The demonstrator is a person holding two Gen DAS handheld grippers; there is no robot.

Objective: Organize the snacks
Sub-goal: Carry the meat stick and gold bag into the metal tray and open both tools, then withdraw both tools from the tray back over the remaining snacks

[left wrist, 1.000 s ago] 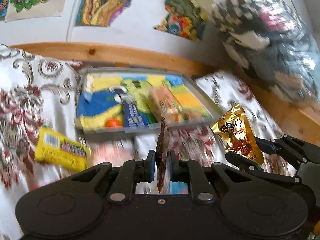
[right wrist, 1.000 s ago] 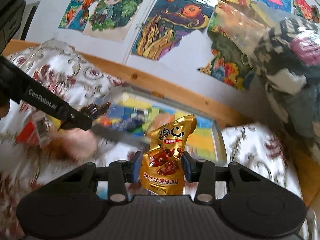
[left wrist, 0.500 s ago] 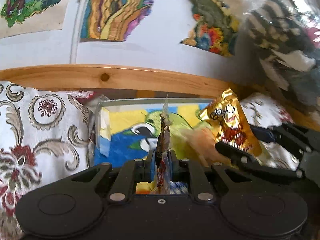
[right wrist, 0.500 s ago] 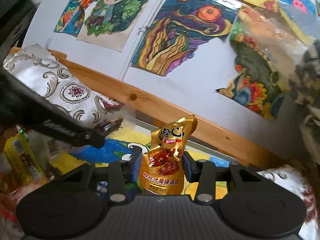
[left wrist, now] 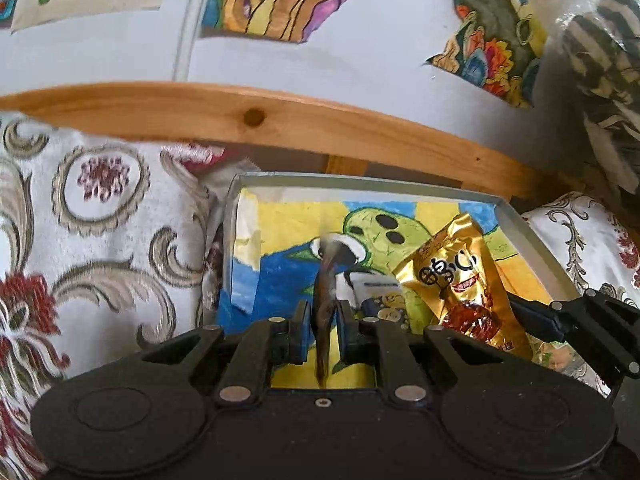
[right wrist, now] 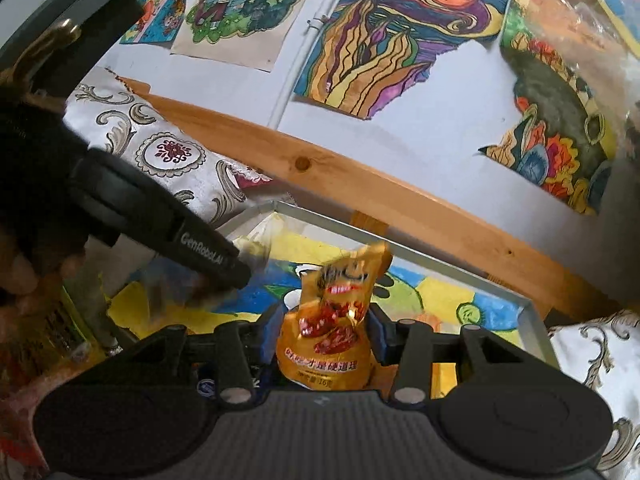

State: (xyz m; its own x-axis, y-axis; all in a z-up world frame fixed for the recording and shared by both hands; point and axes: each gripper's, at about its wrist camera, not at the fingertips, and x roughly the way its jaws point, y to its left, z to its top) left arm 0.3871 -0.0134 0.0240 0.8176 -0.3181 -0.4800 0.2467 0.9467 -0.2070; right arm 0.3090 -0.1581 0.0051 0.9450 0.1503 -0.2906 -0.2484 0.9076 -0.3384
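- Left gripper (left wrist: 324, 316): jaws clamped a thin brown packet (left wrist: 326, 276) edge-on above the tray (left wrist: 532, 236).
- Right gripper (right wrist: 328, 334): jaws gripped a gold pouch (right wrist: 332, 328) above the same tray.

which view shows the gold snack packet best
The right wrist view: the gold snack packet faces the camera between the right gripper jaws, print visible though its top is blurred. The left wrist view shows it sharper but tilted, over the tray.
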